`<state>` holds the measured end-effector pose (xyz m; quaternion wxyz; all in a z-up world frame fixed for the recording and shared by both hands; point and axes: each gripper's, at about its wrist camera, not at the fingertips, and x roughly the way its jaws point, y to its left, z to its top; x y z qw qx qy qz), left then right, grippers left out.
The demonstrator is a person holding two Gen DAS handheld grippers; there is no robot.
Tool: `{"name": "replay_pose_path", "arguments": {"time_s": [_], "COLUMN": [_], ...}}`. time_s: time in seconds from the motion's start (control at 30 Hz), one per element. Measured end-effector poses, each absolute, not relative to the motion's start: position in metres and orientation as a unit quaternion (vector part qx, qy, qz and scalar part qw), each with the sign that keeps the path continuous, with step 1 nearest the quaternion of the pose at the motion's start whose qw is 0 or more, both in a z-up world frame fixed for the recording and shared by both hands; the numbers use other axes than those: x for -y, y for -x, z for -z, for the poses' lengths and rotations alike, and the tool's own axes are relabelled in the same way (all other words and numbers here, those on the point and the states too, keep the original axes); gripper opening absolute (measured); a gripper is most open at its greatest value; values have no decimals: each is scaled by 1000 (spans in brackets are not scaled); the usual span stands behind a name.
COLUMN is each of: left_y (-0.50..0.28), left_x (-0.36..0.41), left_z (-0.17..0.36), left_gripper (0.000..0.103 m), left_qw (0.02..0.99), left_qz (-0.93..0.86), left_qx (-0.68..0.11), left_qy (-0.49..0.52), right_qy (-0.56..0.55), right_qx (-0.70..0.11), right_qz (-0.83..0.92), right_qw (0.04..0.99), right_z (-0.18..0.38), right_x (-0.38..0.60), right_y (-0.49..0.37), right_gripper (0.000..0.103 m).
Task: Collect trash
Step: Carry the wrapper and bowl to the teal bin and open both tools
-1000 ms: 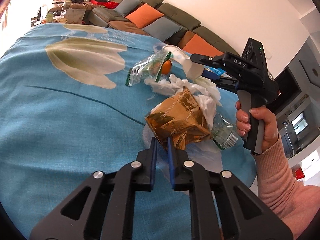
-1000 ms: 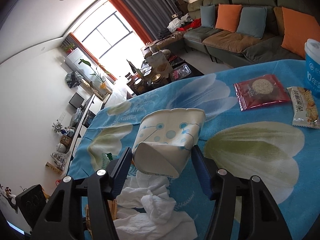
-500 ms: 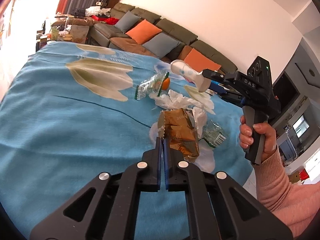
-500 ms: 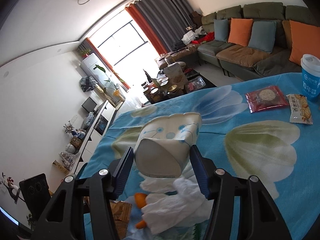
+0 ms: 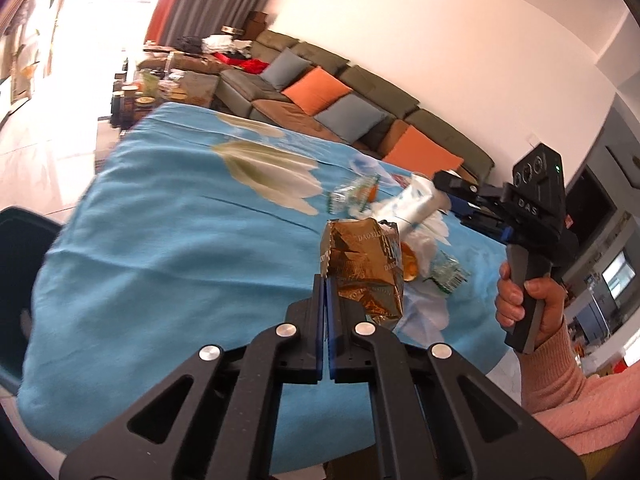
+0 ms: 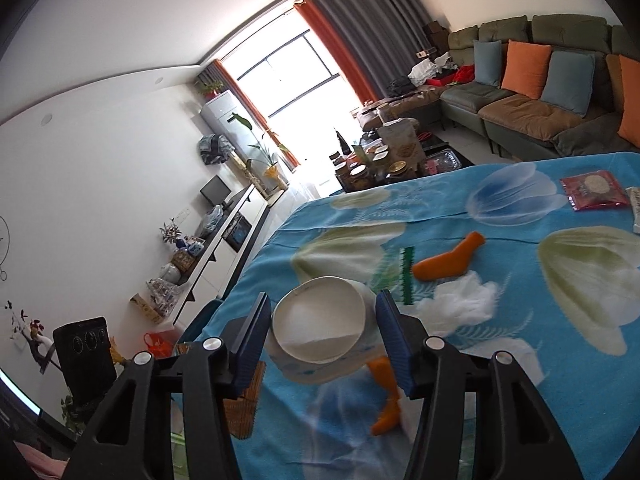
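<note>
Two grippers, trash lifted over blue floral tablecloth (image 5: 140, 240).
Left gripper (image 5: 325, 280) clamped on gold "DAOXI…" wrapper (image 5: 366, 268); right gripper (image 6: 320, 320) closing around paper cup (image 6: 320, 324); sofa (image 6: 540, 92) behind.

Blue tablecloth (image 5: 160, 240) bare at left; tissue pile (image 6: 460, 300), orange peel (image 6: 444, 264) crowd right side.

I'm working in a home living room: a long sofa (image 6: 532, 92) with orange and grey-blue cushions (image 6: 524, 62) lines the wall, tall curtains (image 6: 352, 20) frame a bright window (image 6: 292, 80), and a low white cabinet (image 6: 224, 240) carries vases and a small screen. The bench (image 6: 520, 352) wears a blue flowered cloth.
</note>
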<state>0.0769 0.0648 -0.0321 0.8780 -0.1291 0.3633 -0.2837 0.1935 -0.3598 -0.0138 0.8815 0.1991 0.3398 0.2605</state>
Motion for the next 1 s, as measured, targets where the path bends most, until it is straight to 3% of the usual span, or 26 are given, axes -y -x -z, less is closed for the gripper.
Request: {"name": "replay_pose_path", "arguments": {"time_s": [1.0], "left_y": [-27], "left_x": [-248], "left_z": [5], "left_gripper": [1], "left_qw": [928], "left_qz": [86], "left_qx": [-314], "left_qy": [181], "right_qy": [-160], "right_qx": [-361], "right_qz": [-423], "right_qw": [815], "right_z": [-2], "right_x": [157], "right_y": [-230], "right_gripper": [52]}}
